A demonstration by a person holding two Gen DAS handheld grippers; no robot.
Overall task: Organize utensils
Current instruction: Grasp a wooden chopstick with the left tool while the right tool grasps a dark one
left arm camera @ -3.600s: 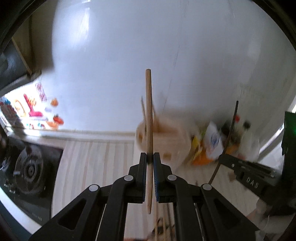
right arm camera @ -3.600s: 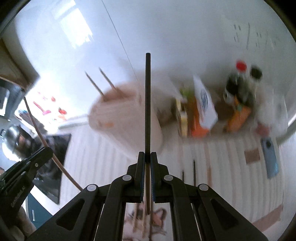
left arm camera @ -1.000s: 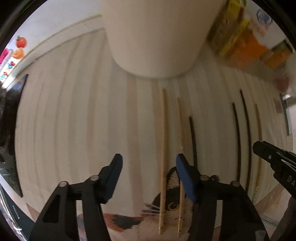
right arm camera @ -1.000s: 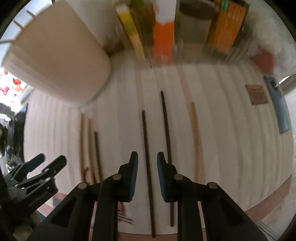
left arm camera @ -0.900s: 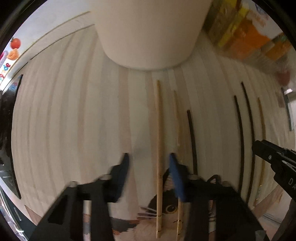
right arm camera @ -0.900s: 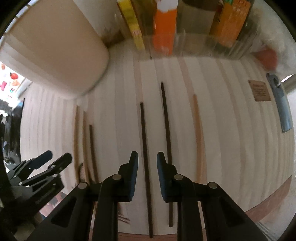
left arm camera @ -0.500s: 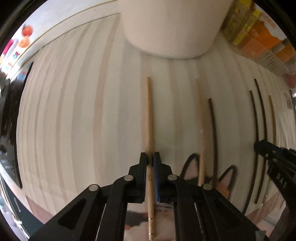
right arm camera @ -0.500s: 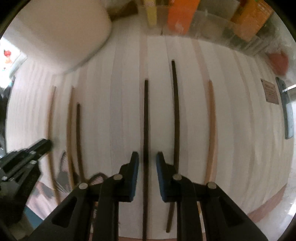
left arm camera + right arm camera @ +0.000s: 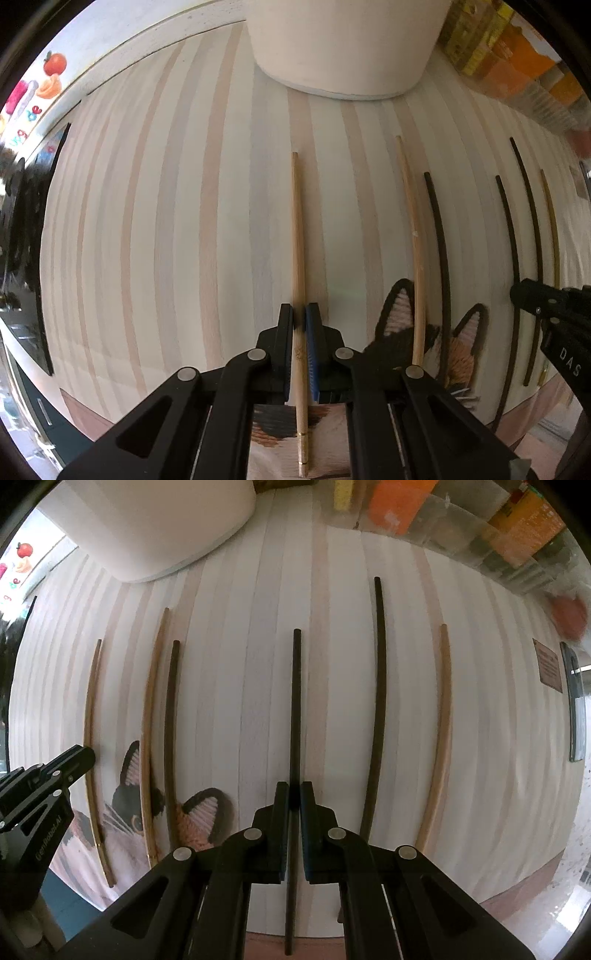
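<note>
My left gripper [image 9: 300, 314] is shut on a light bamboo chopstick [image 9: 297, 236] that lies along the striped wooden counter [image 9: 166, 221]. My right gripper [image 9: 290, 792] is shut on a black chopstick [image 9: 295, 701] lying on the same counter. Other chopsticks lie in a row: a bamboo one [image 9: 412, 229] and a dark one [image 9: 439, 240] between the grippers, a black one [image 9: 378, 686] and a wooden one [image 9: 441, 716] to the right. The white utensil holder [image 9: 347, 48] stands at the far edge; it also shows in the right wrist view [image 9: 155, 528].
A cat-picture mat [image 9: 406, 332] lies under the near chopstick ends. Orange and yellow packets [image 9: 399, 506] line the back. A dark flat device [image 9: 574, 701] lies far right. A stove edge [image 9: 22, 240] is at the left.
Both grippers came down from open above the chopsticks and closed, the left on the bamboo chopstick, the right on the black one. Earlier each held another chopstick upright near the holder.
</note>
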